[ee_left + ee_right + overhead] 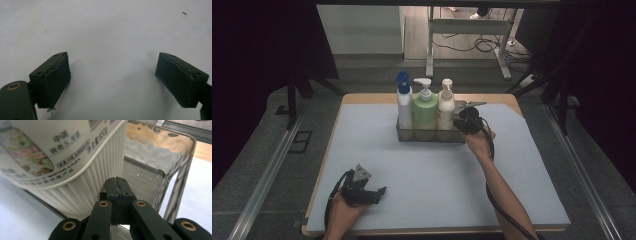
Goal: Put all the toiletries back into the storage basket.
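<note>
while right gripper (118, 185) closed, touching cream bottle (75, 170)

in your right gripper view the cream bottle (62, 157) runs off the top and left edges, its label print close up and mostly too blurry to read. the clear caddy (175, 167) wall smears what's behind it. from the high view your right gripper (460, 121) covers the caddy's right end, so its tips are hidden. both your forearms get cut off at the bottom edge.
</note>
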The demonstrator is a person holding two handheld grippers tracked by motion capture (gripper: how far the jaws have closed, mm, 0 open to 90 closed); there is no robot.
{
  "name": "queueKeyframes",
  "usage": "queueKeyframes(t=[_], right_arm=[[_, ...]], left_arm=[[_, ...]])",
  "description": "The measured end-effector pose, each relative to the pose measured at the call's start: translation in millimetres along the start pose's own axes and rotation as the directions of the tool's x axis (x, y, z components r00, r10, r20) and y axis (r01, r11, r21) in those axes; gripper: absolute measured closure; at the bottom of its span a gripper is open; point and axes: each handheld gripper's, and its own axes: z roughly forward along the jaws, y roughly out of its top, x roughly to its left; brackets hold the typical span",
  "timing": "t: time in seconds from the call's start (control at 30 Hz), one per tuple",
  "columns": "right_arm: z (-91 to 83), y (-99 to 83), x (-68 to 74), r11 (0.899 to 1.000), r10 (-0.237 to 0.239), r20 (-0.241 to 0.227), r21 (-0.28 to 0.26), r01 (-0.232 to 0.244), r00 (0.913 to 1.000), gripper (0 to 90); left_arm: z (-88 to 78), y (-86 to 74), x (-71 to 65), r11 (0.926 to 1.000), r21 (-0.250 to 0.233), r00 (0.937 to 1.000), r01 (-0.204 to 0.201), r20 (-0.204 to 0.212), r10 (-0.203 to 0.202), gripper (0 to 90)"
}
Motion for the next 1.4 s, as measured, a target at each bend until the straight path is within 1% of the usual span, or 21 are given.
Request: queueKeyframes(t=[0.07,0.17,0.4,0.7,0.73,0.8,0.9,1.0,1.07,1.17,1.23,1.3,1.4], right_arm=[[0.8,-0.4,1.6,1.000,-0.003,-0.008,0.001,0.003,1.0000,88.9],[1.5,-0.9,4.2,1.000,-0.008,-0.005,0.000,0.008,1.0000,89.1],[0.2,-0.9,5.3,1.000,-0.008,-0.012,0.008,0.008,0.9999,89.4],[-0.4,-1.9,5.5,1.000,-0.007,-0.015,0.003,0.007,0.9999,89.1],[-0.7,-2.0,5.4,1.000,-0.010,-0.014,0.004,0.011,0.9998,87.9],[-2.2,-2.6,4.4,1.000,-0.022,-0.001,0.006,0.022,0.9998,82.1],[-5.4,-4.1,2.1,1.000,-0.029,-0.005,0.007,0.029,0.9996,77.3],[-10.8,-4.3,1.7,0.999,-0.044,0.006,-0.005,0.044,0.9990,71.0],[-15.2,-4.1,1.4,0.999,-0.046,0.004,-0.015,0.046,0.9989,65.0],[-21.3,-4.1,0.4,0.998,-0.054,-0.002,-0.016,0.054,0.9985,55.6],[-25.5,-4.3,-0.9,0.998,-0.060,-0.006,-0.021,0.060,0.9982,51.7],[-29.7,-4.5,-2.4,0.998,-0.051,-0.021,-0.027,0.050,0.9985,47.8],[-35.6,-5.2,-2.6,0.998,-0.056,-0.040,-0.033,0.055,0.9976,42.3]], left_arm=[[0.0,0.0,-0.1,1.0000,0.000,1.0000,0.000,0.000,0.000,12.3],[0.0,0.0,0.0,1.0000,0.000,1.0000,0.000,0.000,0.000,12.3],[0.0,0.0,0.0,1.0000,0.000,1.0000,0.000,0.000,0.000,12.2],[0.0,0.0,0.0,1.0000,0.000,1.0000,0.000,0.000,0.000,12.3],[0.0,0.0,-0.1,1.0000,0.000,1.0000,0.000,0.000,0.000,12.3],[0.0,0.0,-0.1,1.0000,0.000,1.0000,0.000,0.000,0.000,12.2],[0.0,0.0,-0.1,1.0000,0.000,1.0000,0.000,-0.001,0.000,12.3],[0.0,0.0,-0.1,1.0000,0.000,1.0000,0.000,-0.001,0.000,12.3],[0.0,0.0,-0.1,1.0000,0.000,1.0000,0.000,-0.001,0.000,12.2],[0.0,0.0,-0.1,1.0000,0.000,1.0000,0.000,0.000,0.000,12.3],[0.0,0.0,-0.1,1.0000,0.000,1.0000,0.000,-0.001,0.000,12.3],[0.0,0.0,0.0,1.0000,-0.001,1.0000,0.000,0.000,0.000,12.3],[0.0,0.0,0.0,1.0000,-0.001,1.0000,0.001,0.000,-0.001,12.3]])
